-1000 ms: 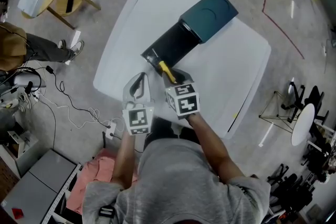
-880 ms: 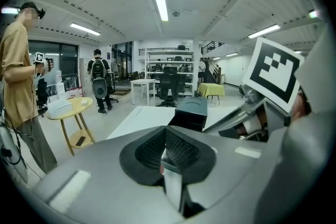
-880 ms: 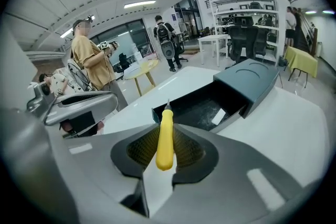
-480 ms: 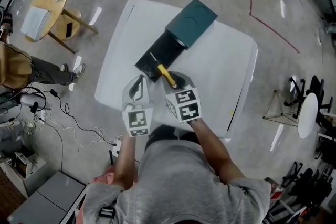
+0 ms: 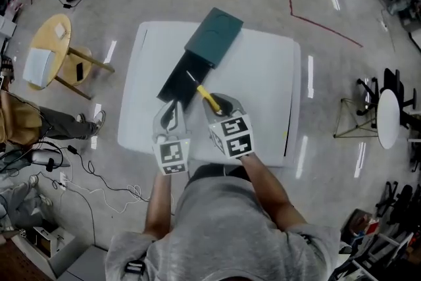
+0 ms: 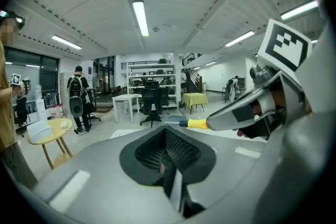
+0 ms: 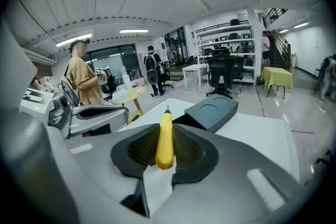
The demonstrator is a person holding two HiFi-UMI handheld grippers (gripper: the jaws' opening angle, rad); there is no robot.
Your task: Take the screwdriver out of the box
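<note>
Screwdriver [image 5: 209, 99] is held by its yellow handle in the pinched jaws of the right tool [image 5: 218, 104]. Since a second ago both tools have been raised above the bench [image 5: 263, 95], and the screwdriver has been lifted from the open box [image 5: 176, 79]. The left tool [image 5: 172, 112] is closed and empty. The task looks nearly done.

We are counting one screwdriver [image 5: 205, 95] and one box in two parts: one teal cover [image 5: 214, 36] and one black tray [image 5: 176, 79]. We are counting two grippers, the left gripper [image 5: 173, 107] and the right gripper [image 5: 221, 102], one white table [image 5: 263, 76] and one round yellow table [image 5: 56, 43].
</note>
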